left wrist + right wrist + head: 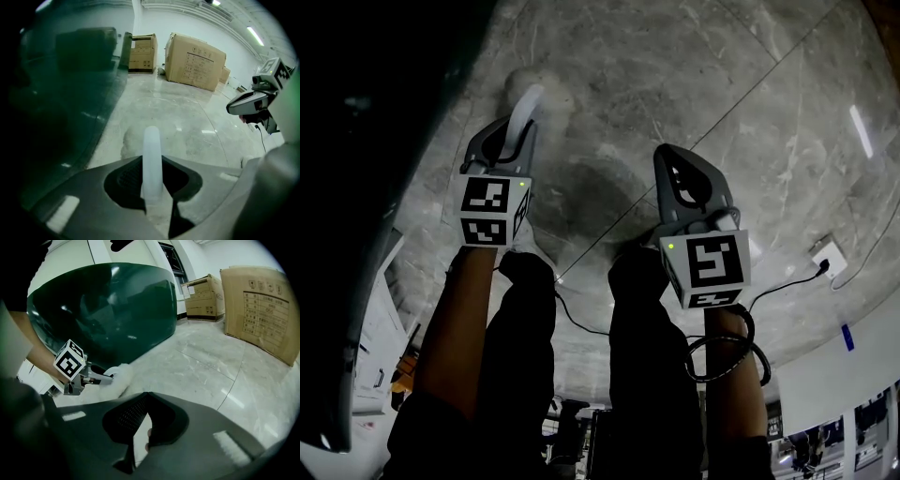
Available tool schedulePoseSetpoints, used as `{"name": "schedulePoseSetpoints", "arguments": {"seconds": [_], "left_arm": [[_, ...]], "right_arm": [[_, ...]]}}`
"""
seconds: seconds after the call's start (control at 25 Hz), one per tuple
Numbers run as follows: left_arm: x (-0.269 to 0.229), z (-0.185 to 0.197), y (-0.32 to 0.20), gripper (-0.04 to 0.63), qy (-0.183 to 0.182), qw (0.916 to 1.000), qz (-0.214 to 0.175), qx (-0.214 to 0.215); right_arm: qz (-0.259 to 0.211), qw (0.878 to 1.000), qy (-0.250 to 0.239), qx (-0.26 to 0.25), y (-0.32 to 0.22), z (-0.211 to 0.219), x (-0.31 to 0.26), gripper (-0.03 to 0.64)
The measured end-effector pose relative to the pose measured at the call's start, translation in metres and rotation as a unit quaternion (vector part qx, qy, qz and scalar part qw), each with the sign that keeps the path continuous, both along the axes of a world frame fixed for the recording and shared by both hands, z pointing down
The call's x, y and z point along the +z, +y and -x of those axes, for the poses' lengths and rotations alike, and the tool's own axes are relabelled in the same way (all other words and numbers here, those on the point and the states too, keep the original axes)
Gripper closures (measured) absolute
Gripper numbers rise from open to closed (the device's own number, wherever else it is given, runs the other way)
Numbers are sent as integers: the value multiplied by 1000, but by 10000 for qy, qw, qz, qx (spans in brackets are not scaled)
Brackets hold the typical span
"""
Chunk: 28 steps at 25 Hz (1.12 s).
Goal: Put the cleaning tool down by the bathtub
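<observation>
The cleaning tool is a white plastic handle (528, 99) with a fluffy white head (546, 94) that lies on the marble floor. My left gripper (517, 122) is shut on the handle (151, 145), which stands up between its jaws. In the right gripper view the fluffy head (119, 376) sits close beside the dark green bathtub (108, 310), with the left gripper (91, 376) behind it. The bathtub wall (61, 93) fills the left of the left gripper view. My right gripper (664, 150) hangs to the right, shut on nothing (145, 399), apart from the tool.
Cardboard boxes (194, 61) (143, 52) stand against the far wall; the large one (262, 305) is at the right. A white socket block (827, 255) with a black cable lies on the floor at the right. The person's dark legs (647, 356) are below the grippers.
</observation>
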State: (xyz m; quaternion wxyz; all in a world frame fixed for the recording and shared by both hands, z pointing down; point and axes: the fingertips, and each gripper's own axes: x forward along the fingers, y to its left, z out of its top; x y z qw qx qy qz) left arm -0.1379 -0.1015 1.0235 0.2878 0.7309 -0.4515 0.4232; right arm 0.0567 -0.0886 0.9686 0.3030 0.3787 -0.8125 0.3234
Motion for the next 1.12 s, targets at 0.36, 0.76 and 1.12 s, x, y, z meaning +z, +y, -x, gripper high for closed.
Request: {"name": "schedulePoseSetpoints", "arguments": {"seconds": [0.36,0.76,1.12], "left_arm": [[25,2,0,511,-86,9999,43,108],[30,-8,-3,512,-55,9998,-16,194],[27,-5,-4,510,-5,9998,83,163]], "right_arm": [[99,9999,-42,35,3,-3,26,597],[162,9998,4,76,7,-14,33,597],[127,9998,-7,122,4,-17,24,597]]}}
